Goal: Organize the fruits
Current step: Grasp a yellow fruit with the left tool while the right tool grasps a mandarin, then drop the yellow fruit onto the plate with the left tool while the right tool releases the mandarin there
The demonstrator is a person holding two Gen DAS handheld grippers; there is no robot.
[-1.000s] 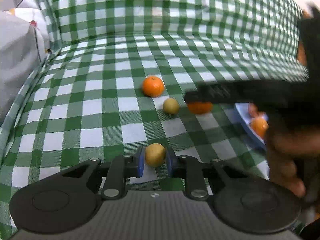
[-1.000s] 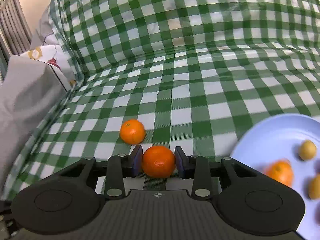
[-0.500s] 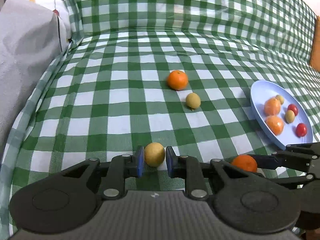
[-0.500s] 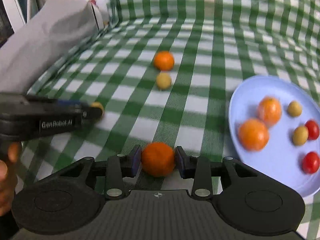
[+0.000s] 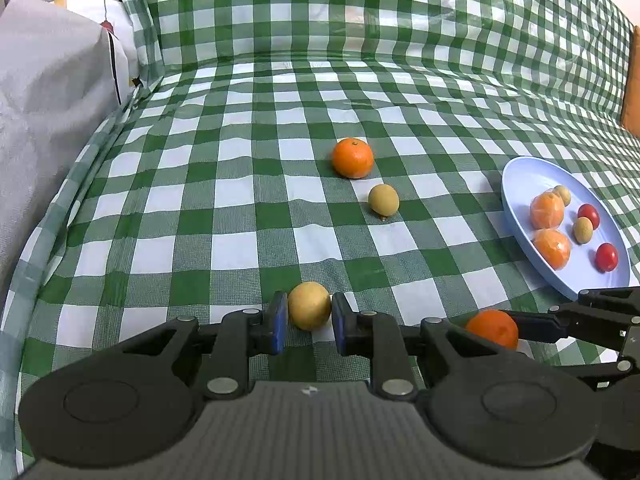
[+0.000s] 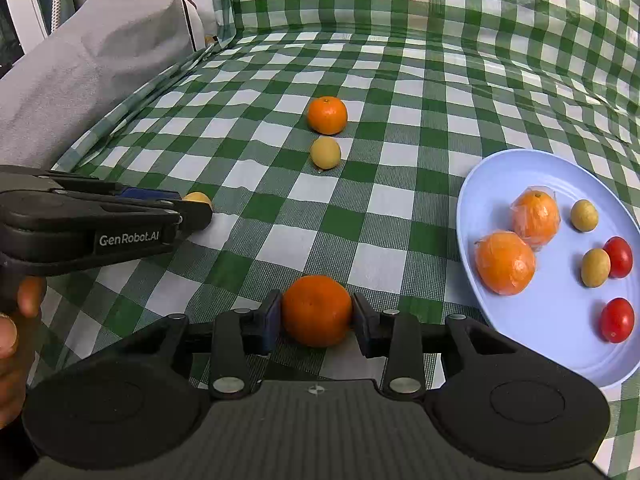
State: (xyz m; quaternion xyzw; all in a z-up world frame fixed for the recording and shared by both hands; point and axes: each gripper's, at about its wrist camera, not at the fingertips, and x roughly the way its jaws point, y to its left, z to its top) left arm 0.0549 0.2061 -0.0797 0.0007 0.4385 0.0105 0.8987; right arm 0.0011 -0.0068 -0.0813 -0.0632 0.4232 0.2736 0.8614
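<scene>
My left gripper (image 5: 309, 322) is shut on a small yellow fruit (image 5: 309, 307) low over the green checked cloth. My right gripper (image 6: 317, 320) is shut on an orange mandarin (image 6: 317, 308), just left of the pale blue plate (image 6: 480, 184). The plate (image 5: 520, 176) holds two wrapped oranges, small yellow fruits and two red tomatoes. A loose mandarin (image 5: 353, 158) and a loose yellow fruit (image 5: 383, 199) lie together mid-cloth. The right wrist view shows the left gripper (image 6: 196, 210) at the left, and the left wrist view shows the right gripper (image 5: 532, 326) at the lower right.
A grey fabric-covered bulk (image 6: 100, 52) borders the cloth on the left. The checked cloth (image 5: 360, 20) rises like a wall at the back. A person's hand (image 6: 12, 340) grips the left tool at the left edge.
The right gripper has carried its mandarin away from the loose fruits, back toward me, to beside the plate, and no longer crosses the left view. The left gripper has kept its fruit and its place.
</scene>
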